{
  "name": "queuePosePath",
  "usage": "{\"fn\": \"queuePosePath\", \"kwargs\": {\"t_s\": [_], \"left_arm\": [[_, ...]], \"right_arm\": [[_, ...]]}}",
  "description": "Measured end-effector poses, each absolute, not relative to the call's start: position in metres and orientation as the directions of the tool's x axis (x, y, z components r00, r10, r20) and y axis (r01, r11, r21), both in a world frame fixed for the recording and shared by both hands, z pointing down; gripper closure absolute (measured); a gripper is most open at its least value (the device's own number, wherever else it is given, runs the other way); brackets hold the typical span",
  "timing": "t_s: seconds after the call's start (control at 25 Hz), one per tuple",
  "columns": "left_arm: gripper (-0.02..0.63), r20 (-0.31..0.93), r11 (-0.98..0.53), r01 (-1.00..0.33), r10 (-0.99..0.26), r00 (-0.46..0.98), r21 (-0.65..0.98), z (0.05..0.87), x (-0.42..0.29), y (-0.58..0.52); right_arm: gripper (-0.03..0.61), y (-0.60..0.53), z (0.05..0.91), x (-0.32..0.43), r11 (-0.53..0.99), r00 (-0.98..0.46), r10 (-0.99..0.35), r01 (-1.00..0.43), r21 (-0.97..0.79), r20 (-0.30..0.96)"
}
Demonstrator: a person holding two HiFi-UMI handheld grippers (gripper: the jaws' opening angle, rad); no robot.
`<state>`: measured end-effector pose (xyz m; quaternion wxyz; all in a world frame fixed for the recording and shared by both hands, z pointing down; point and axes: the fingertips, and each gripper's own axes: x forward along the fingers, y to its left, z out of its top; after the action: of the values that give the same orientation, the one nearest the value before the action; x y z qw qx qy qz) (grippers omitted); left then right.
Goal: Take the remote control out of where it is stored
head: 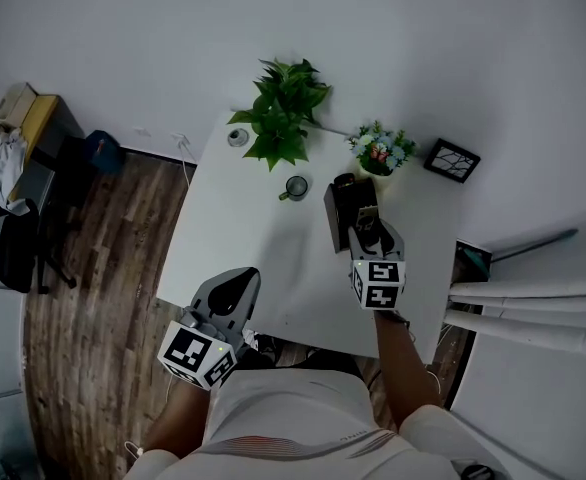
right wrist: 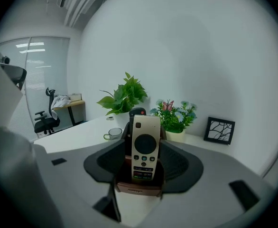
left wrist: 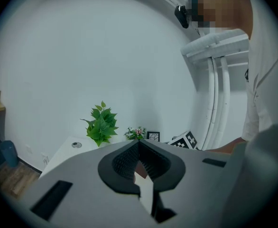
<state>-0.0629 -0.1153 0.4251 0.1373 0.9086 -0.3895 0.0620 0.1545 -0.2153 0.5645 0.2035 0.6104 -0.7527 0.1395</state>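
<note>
— Where is the remote control (right wrist: 145,146) sitting?
— It's standing upright in a brown holder (right wrist: 138,188) toward the right side of the white desk (head: 235,238), just in front of the flowers (head: 378,153). I'm holding my right gripper (head: 375,236) around it, claws spread, pads on either side and not pressing.
— And the left?
— My left gripper (left wrist: 139,142) is hovering at the desk's near edge, claws pressed together and empty. Bare desktop is lying open between the grippers. A mug (head: 295,187) and a potted plant (head: 281,113) are standing farther back, toward the white wall. Wooden floor (head: 103,268) is showing off the left edge.
</note>
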Motion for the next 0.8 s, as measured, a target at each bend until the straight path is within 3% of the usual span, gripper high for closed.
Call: {"fn": "queuePosePath", "kwargs": {"t_s": [0.48, 0.8], "left_arm": [[0.606, 0.238, -0.636, -0.746, -0.707, 0.666, 0.199, 0.429, -0.074, -0.111], [0.606, 0.221, -0.651, -0.731, -0.696, 0.683, 0.207, 0.424, -0.069, -0.112]], "right_arm": [[0.39, -0.226, 0.575, 0.159, 0.164, -0.127, -0.88, -0.986, 0.043, 0.457], [0.391, -0.209, 0.52, 0.161, 0.186, -0.168, -0.924, -0.982, 0.018, 0.343]]}}
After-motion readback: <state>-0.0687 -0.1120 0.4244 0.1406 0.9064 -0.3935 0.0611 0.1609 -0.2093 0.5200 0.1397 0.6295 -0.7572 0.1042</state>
